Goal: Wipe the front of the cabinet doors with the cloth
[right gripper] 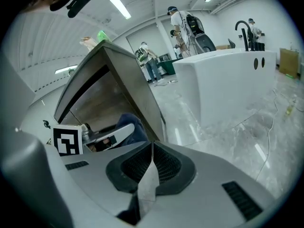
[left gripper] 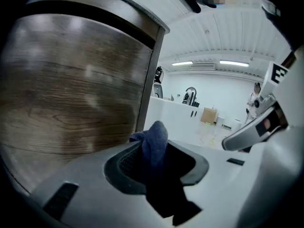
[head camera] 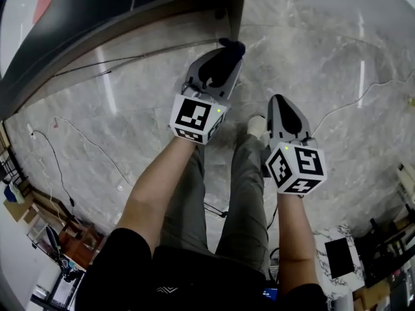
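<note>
Left gripper (left gripper: 159, 171) pinches a dark blue cloth (left gripper: 156, 139), its bunched tip just right of the wood-grain cabinet door (left gripper: 71, 89).

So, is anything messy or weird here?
Nothing is spilled or broken. The only untidy thing is the loose cables trailing over the floor. The cloth sits bunched in the left gripper, beside the cabinet door.

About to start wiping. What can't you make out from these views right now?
- Head view: whether the cloth touches the cabinet door; the left gripper covers that spot.
- Left gripper view: the cloth's lower end, lost in shadow between the jaws.
- Right gripper view: the door's lower part, behind the left gripper and the right gripper's own body.
</note>
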### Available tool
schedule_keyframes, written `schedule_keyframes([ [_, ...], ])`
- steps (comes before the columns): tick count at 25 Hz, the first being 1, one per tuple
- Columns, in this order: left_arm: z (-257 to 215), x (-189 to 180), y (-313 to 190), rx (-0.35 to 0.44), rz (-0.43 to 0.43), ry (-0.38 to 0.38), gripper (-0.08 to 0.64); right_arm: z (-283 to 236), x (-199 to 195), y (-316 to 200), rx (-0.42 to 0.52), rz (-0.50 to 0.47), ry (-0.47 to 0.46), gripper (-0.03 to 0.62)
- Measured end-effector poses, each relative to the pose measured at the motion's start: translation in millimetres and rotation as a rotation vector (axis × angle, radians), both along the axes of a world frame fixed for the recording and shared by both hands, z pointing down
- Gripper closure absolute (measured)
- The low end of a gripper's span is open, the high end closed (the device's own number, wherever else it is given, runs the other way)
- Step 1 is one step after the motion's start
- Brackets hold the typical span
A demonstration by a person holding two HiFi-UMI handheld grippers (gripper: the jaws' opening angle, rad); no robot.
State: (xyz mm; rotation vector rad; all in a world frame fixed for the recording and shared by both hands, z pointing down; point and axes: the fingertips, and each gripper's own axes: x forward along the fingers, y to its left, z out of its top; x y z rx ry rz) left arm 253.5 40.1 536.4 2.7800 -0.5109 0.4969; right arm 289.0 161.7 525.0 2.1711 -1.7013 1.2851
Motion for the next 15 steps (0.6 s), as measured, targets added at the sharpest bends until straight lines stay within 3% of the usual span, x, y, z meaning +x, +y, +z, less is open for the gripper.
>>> schedule_keyframes([
  [15, -78, -90, -10, -0.045, -0.101, 0.036, 0.431, -56, -78, -59, 0.062, -0.116, -0.010, 0.554],
])
